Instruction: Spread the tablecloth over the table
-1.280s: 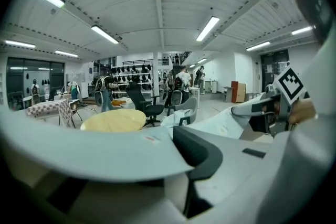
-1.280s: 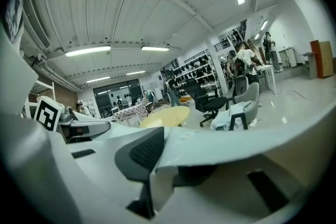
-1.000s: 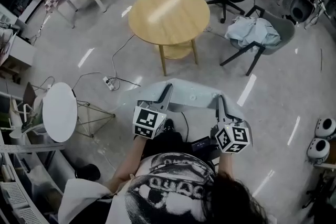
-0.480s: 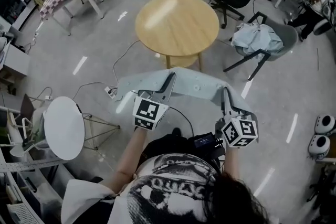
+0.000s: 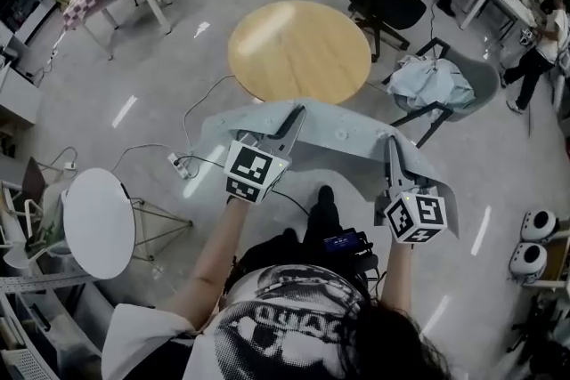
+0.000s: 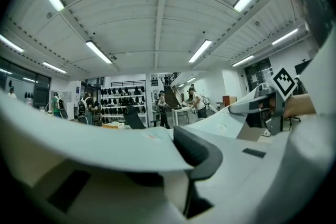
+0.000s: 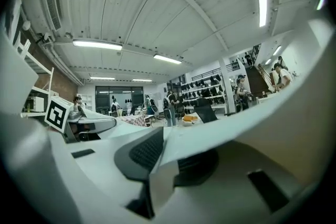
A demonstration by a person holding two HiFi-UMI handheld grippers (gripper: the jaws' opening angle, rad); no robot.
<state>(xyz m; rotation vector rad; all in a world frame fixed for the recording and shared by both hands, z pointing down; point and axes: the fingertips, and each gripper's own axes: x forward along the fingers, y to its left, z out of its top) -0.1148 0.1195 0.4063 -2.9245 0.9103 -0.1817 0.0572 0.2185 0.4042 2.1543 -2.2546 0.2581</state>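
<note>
**Tablecloth carried up to the table's edge**

Since a second ago I've brought the pale grey tablecloth (image 5: 343,131) up and forward. In the head view its far edge now meets the near rim of the round wooden table (image 5: 300,49). It hangs in the air, stretched between both claws. The left gripper (image 5: 297,113) is clamped on one end and the right gripper (image 5: 391,144) on the other, with cloth pinched flat in each pair of jaws. A grey chair (image 5: 485,71) holding heaped fabric (image 5: 427,76) stands right of the table. A small white table (image 5: 98,211) sits to my left.
</note>
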